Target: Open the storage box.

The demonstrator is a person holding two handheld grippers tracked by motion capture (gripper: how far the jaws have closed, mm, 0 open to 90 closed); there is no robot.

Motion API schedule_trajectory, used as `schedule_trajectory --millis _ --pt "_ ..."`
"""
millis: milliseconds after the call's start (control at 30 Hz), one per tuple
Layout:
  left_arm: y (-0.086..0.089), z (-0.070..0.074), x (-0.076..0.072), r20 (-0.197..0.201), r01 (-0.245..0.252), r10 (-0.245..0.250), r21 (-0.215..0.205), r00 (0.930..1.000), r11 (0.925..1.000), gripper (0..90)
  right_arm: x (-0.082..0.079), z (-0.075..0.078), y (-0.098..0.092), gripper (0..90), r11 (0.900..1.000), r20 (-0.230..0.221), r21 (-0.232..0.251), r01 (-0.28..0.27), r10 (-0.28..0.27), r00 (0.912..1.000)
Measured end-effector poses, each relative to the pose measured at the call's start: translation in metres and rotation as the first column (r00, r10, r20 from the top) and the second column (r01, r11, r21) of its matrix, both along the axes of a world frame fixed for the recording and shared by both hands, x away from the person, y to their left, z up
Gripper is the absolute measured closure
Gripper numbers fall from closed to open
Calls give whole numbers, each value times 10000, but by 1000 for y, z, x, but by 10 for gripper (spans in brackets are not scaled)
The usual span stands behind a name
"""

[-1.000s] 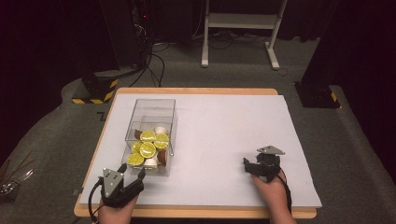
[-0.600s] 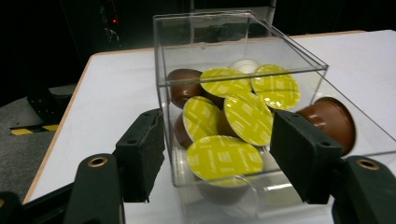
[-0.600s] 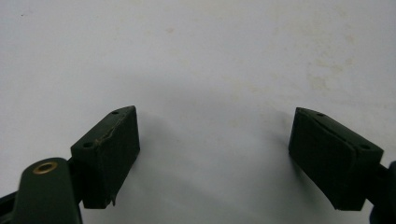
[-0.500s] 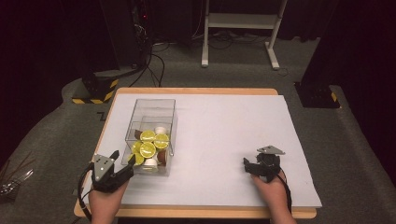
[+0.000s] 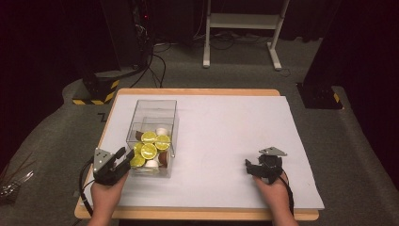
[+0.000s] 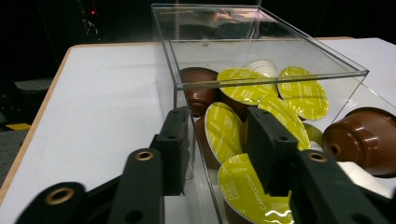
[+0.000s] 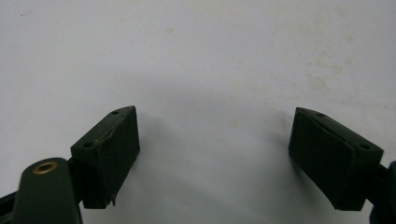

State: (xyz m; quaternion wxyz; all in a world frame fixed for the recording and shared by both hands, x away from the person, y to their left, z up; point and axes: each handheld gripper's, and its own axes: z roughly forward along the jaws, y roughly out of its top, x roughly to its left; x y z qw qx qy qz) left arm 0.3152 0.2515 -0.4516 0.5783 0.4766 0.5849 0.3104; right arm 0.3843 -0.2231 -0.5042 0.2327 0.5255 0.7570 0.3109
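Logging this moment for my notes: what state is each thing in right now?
Clear box: upright, open-topped, partly filled.
Coffee capsules: piled loosely inside the box, some tipped over.
Left gripper: jaws straddle the box's near wall, one inside, one outside, not yet closed on it.
Right gripper: open, holding nothing, over bare white table.

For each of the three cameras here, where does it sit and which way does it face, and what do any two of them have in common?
High view: above the person's side, looking forward and down on the white table; both hands, left gripper and right gripper show.
Left gripper view: rides the left gripper, facing the clear box of capsules; its jaws straddle the box's near wall.
Right gripper view: rides the right gripper, looking down at bare table; jaws wide apart.
Shared: high and left gripper views both show the box of capsules.
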Motion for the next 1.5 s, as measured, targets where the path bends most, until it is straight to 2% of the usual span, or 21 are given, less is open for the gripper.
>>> schedule_trajectory --millis 100,200,400,633,800,833,1067,1500 --pt "2 -2 -2 150 -106 107 -121 9998 9999 696 0 0 0 165 10000 -9 -1 -6 6 10000" --pt "5 -4 -4 88 -141 142 -94 9999 9999 756 0 0 0 165 10000 -4 -8 -6 6 10000" --pt "5 -9 -6 96 -266 266 -57 9996 9996 804 0 0 0 165 10000 -15 1 8 -8 10000" --pt "6 -12 -7 5 -236 236 -157 9997 9996 802 0 0 0 165 10000 -20 8 11 -11 10000" --pt "6 -12 -8 28 -308 309 -416 9995 9987 810 0 0 0 166 10000 -19 6 0 0 10000" --pt "6 -12 -8 23 -309 310 -271 9995 9992 814 0 0 0 166 10000 -17 6 -1 1 10000" --pt "3 -12 -10 67 -635 635 13 9980 9980 849 0 0 0 166 10000 -5 -1 -9 9 10000" --pt "0 -11 -24 -38 -840 841 104 9965 9964 860 0 0 0 166 10000 -7 3 -9 9 10000"
